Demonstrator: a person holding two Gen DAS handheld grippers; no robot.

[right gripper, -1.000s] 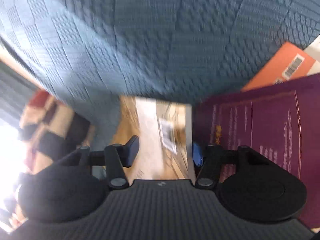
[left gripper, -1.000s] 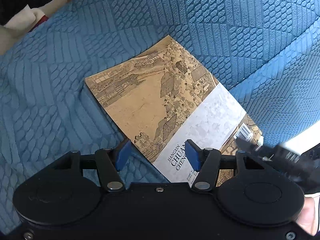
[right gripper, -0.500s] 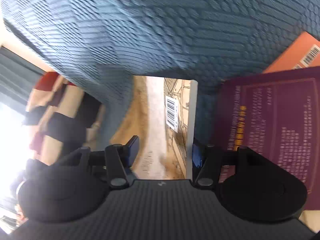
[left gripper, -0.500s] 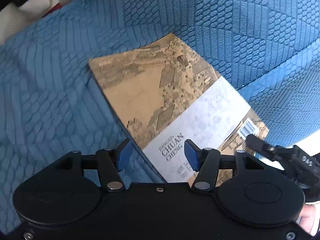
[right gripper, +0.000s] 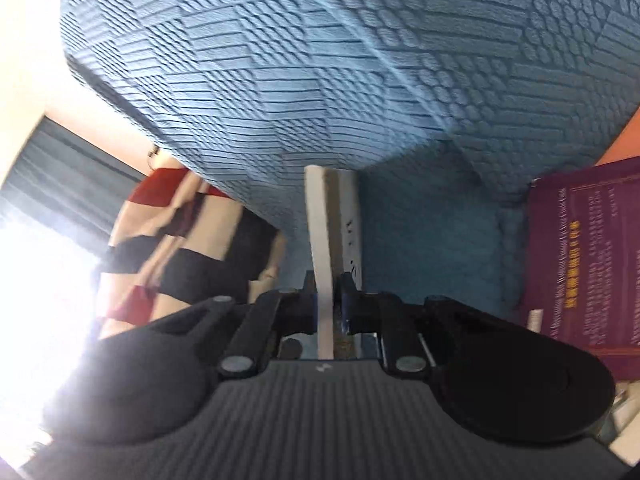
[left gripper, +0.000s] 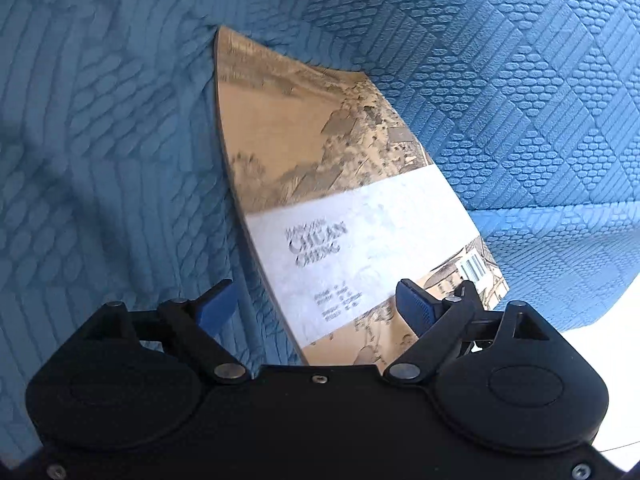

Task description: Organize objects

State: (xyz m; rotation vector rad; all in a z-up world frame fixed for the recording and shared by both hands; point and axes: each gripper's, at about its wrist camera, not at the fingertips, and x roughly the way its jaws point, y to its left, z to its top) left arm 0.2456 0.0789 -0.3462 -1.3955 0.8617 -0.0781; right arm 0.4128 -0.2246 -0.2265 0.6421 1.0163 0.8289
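The right gripper (right gripper: 328, 308), jaws just closing, was clamped on the tan book's (left gripper: 340, 200) edge; the left gripper (left gripper: 316, 304), just widening, straddled it ungripped. A purple book (right gripper: 588, 252) to the right gripper's right remained unsorted.

- Left wrist cam: close, angled down over the book (left gripper: 340, 200) on blue textured fabric (left gripper: 520, 80).
- Right wrist cam: very close, edge-on to the same book (right gripper: 324, 248); both views share the fabric (right gripper: 320, 60).
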